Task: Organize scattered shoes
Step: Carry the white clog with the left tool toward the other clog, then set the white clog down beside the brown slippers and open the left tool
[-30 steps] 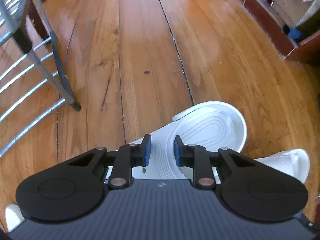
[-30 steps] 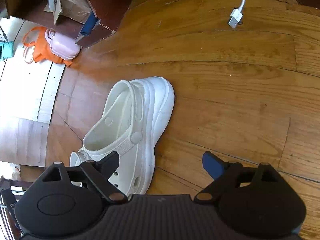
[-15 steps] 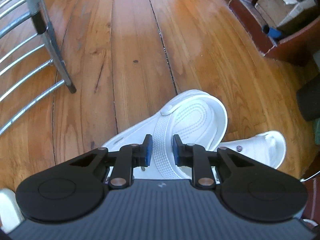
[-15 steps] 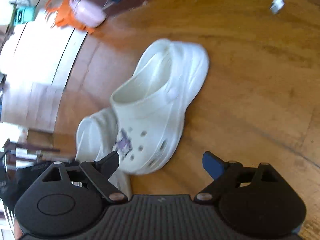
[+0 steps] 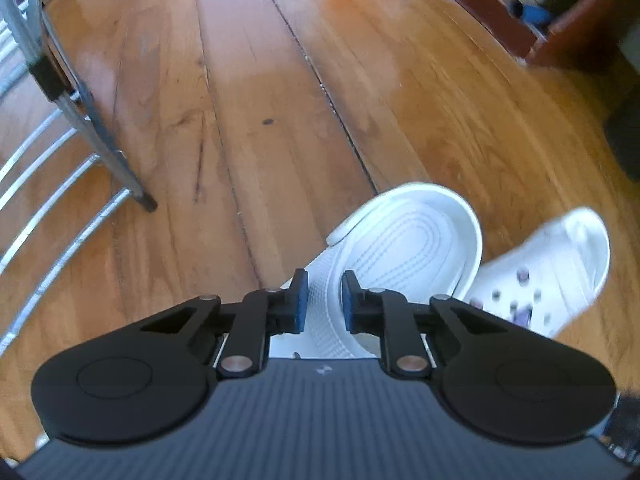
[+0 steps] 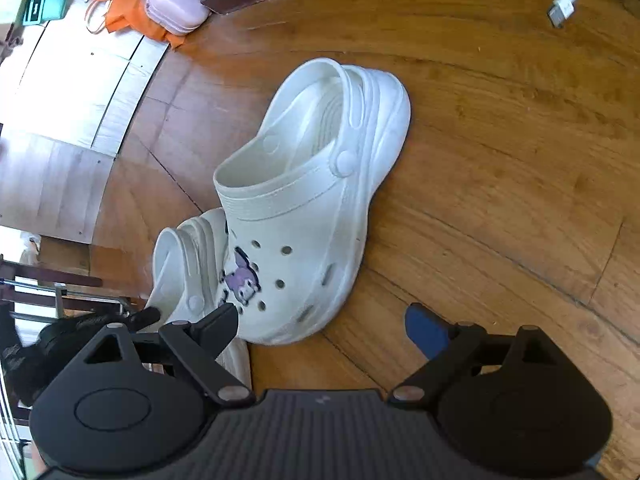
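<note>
In the left wrist view my left gripper (image 5: 323, 302) is closing, its blue pads pressed on the ribbed collar of a white clog (image 5: 412, 240) lying on the wooden floor. A second white clog (image 5: 560, 272), with small charms on its toe, lies just to the right of it. In the right wrist view that charm clog (image 6: 312, 200) stands on its sole with a purple charm on top. My right gripper (image 6: 320, 316) hovers open over its toe, and neither finger touches it. Behind it at the left, the other clog (image 6: 180, 264) is partly hidden.
A metal rack with thin bars (image 5: 80, 120) stands at the left. A dark wooden furniture base (image 5: 500, 20) lies at the upper right. A white USB cable (image 6: 562, 8), a pink case (image 6: 172, 8) and an orange bag (image 6: 116, 12) lie further off.
The left view has swung, so the charm clog shows more fully at the right; the held clog stays between the pads. In the right view the charm clog has shifted toward the centre.
</note>
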